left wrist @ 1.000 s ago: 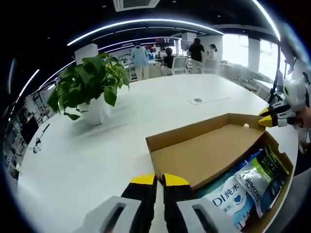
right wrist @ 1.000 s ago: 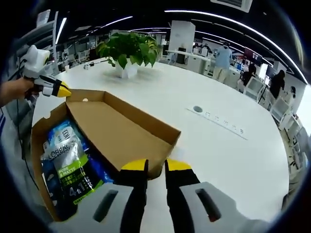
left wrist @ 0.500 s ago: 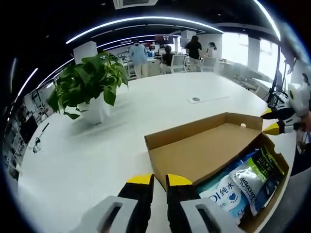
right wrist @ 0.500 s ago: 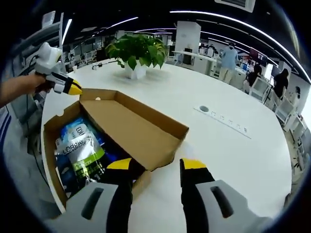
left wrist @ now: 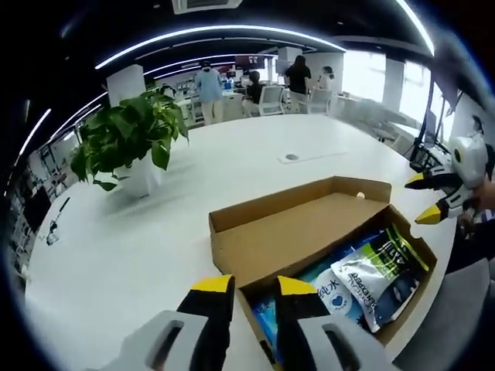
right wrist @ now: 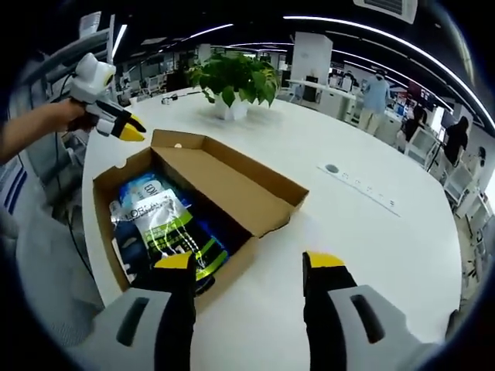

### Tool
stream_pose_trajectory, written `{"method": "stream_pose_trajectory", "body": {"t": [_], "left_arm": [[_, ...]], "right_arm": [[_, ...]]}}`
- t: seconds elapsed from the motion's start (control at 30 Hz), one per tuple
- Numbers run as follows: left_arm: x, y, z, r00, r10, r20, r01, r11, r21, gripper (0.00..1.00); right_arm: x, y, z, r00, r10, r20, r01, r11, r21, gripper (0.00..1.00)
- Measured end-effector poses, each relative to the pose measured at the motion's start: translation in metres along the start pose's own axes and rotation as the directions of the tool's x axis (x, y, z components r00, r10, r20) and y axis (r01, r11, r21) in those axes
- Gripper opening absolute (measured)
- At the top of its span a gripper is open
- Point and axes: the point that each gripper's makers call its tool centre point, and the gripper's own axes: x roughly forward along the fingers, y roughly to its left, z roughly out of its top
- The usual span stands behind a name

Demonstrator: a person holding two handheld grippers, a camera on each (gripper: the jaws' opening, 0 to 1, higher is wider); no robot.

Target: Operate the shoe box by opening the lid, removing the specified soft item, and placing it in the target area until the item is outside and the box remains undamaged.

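At centre frame in both views: open cardboard box (left wrist: 309, 239) (right wrist: 203, 202) on white counter (left wrist: 139, 255) (right wrist: 371, 239), lid (left wrist: 298, 232) (right wrist: 232, 182) folded back along the far side, raised off the contents. Inside the box, soft plastic packs: green-and-white pack (left wrist: 379, 270) (right wrist: 166, 224) lying on top of blue pack (left wrist: 329, 297) (right wrist: 139, 189). All packs still in the box.

Left gripper (left wrist: 253, 284), bottom centre of left gripper view: jaws parted by a narrow gap, nothing between them, tips at the box's near corner. It also appears upper left in right gripper view (right wrist: 128, 127), beside a box corner, held by a hand (right wrist: 58, 120).

Right gripper (right wrist: 249, 261), bottom of right gripper view: jaws spread wide, empty. Also at right edge of left gripper view (left wrist: 427, 199), jaws spread, just off the box's corner.

Potted plant (left wrist: 128, 143) (right wrist: 232, 81) well beyond the box.
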Motion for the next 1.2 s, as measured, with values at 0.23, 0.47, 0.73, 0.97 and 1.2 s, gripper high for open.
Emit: {"method": "stream_pose_trajectory", "body": {"t": [0.23,0.47,0.73,0.97,1.2], "left_arm": [[-0.006,-0.02,-0.017,0.998,-0.041,-0.04,0.04,0.999,-0.025,0.22],[-0.006,-0.049,-0.032,0.989,-0.133,-0.07,0.131,0.991,-0.035,0.23],[-0.004,-0.078,-0.043,0.968,-0.236,-0.085,0.23,0.97,-0.079,0.24],[0.004,-0.099,-0.056,0.946,-0.3,-0.119,0.289,0.952,-0.104,0.24],[0.011,-0.115,-0.064,0.924,-0.355,-0.143,0.335,0.931,-0.145,0.24]], "right_arm": [[-0.019,0.013,-0.01,1.0,0.026,-0.018,-0.026,1.0,-0.016,0.58],[-0.037,0.027,-0.013,0.998,0.055,0.0,-0.055,0.998,-0.023,0.66],[-0.052,0.035,-0.018,0.998,0.067,0.022,-0.067,0.998,-0.002,0.74],[-0.06,0.04,-0.023,0.997,0.068,0.034,-0.067,0.998,-0.009,0.79],[-0.065,0.047,-0.03,0.997,0.075,0.024,-0.075,0.997,-0.025,0.82]]}}
